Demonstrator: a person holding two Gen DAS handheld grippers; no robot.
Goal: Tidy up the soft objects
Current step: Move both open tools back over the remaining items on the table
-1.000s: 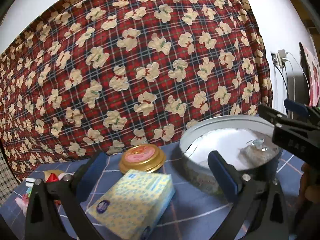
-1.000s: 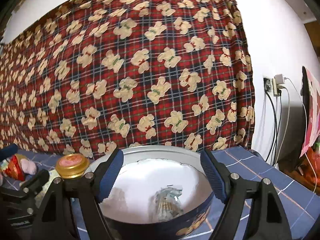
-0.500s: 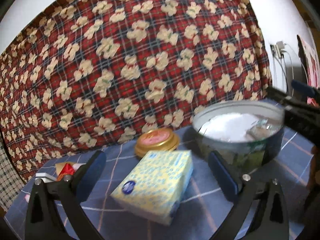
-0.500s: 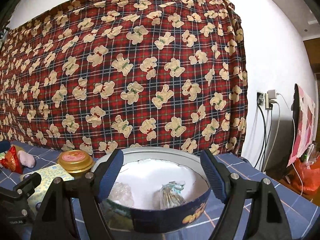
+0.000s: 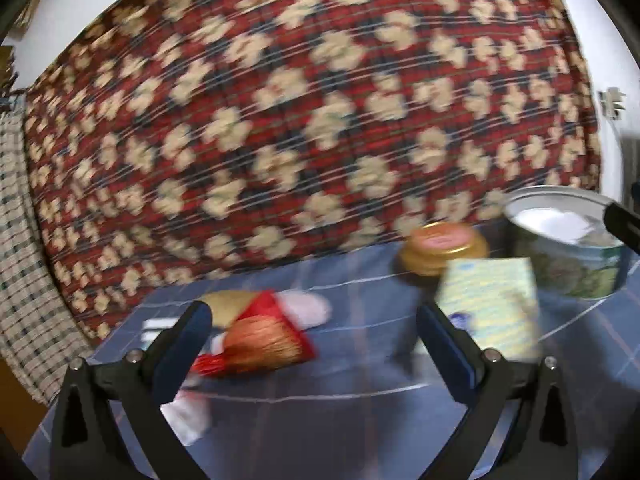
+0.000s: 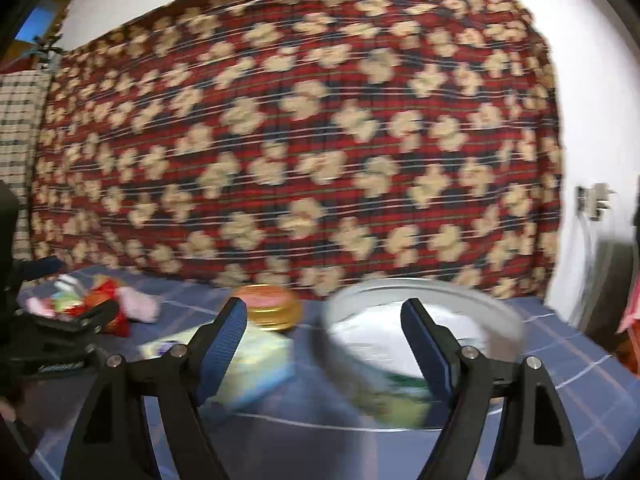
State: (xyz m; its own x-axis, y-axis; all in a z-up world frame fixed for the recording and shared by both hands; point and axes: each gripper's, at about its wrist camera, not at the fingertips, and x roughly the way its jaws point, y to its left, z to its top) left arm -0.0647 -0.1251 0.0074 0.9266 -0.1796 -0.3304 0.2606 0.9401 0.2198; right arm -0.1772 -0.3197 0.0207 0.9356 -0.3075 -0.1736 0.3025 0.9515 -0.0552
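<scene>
A pile of soft things lies at the table's left end: a red and gold pouch (image 5: 264, 340), a pink fluffy piece (image 5: 306, 308) and a white piece (image 5: 188, 416). My left gripper (image 5: 314, 334) is open just in front of the pouch, with nothing between its fingers. A yellow tissue pack (image 5: 490, 312) lies to its right. The round tin (image 6: 424, 340) stands open with small wrapped items inside. My right gripper (image 6: 324, 332) is open and empty, above the tissue pack (image 6: 244, 368) and the tin's left rim. Both views are blurred.
A gold lidded jar (image 5: 442, 246) stands behind the tissue pack. A red plaid bear-print cloth (image 5: 304, 120) hangs behind the blue checked tablecloth (image 5: 360, 432). A wall socket (image 6: 596, 200) with cables is at the right. The left gripper's body (image 6: 52, 340) shows at the right wrist view's left edge.
Both grippers have swung left across the table. The tin and tissue pack have slid toward the right of both views, and the pile of soft things has come in front of the left gripper.
</scene>
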